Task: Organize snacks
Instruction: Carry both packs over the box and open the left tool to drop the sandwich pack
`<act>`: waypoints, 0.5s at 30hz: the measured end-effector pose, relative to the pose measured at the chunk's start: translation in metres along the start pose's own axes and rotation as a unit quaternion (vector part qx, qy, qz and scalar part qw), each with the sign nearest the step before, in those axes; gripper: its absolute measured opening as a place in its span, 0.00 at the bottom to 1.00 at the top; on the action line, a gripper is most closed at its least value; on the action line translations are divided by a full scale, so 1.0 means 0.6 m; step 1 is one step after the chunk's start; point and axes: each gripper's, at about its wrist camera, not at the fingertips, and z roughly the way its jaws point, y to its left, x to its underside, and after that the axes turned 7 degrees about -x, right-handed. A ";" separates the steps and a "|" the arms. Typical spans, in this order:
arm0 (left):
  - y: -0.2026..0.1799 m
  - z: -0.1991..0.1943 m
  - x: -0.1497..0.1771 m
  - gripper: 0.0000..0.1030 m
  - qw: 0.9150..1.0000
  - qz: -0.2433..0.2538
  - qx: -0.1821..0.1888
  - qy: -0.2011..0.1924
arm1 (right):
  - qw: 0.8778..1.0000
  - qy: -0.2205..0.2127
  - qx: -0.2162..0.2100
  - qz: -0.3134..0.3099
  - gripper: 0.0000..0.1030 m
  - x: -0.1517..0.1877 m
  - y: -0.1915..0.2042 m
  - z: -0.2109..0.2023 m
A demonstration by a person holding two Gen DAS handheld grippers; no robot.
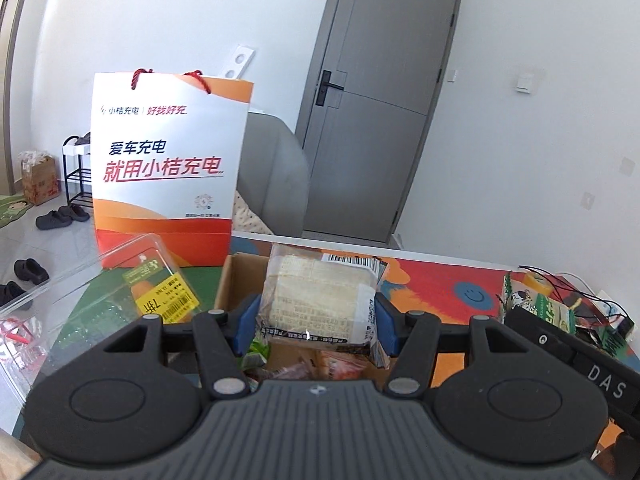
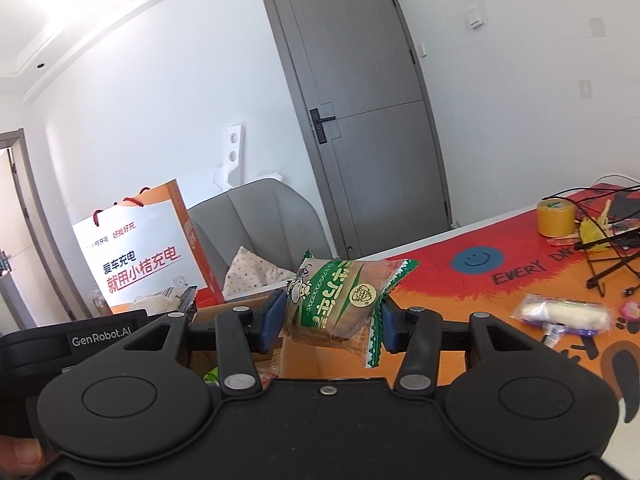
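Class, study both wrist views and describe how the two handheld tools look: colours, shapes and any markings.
Both tools, left tool and right tool, have matte black bodies with two round raised discs, angular black linkage arms joined by silver rivets, and blue finger pads. The left body is ribbed, with a small emblem. The side of one tool reads "GenRobot.AI" in white; the other's shows "DAS".

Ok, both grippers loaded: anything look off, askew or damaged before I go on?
Nothing spilled or torn. The right gripper grips its green-printed bun packet tilted, its crimped end hanging below the pads. The left gripper holds the pale wrapped snack squarely above the cardboard box. A clear plastic clamshell sits tipped at the left.
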 end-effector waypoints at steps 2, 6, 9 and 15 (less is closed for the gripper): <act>0.007 0.012 -0.003 0.56 1.000 -0.004 -0.003 0.006 | 1.000 0.005 -0.005 -0.001 0.46 -0.001 0.005 0.012; 0.017 0.038 -0.009 0.56 1.000 -0.007 -0.009 0.016 | 1.000 0.011 -0.012 -0.002 0.46 -0.004 0.012 0.034; 0.021 0.060 -0.013 0.56 1.000 -0.009 -0.011 0.024 | 1.000 0.015 -0.016 -0.001 0.46 -0.006 0.013 0.049; 0.022 0.097 -0.018 0.56 0.999 -0.010 -0.011 0.039 | 1.000 0.025 -0.018 0.002 0.47 -0.010 0.015 0.078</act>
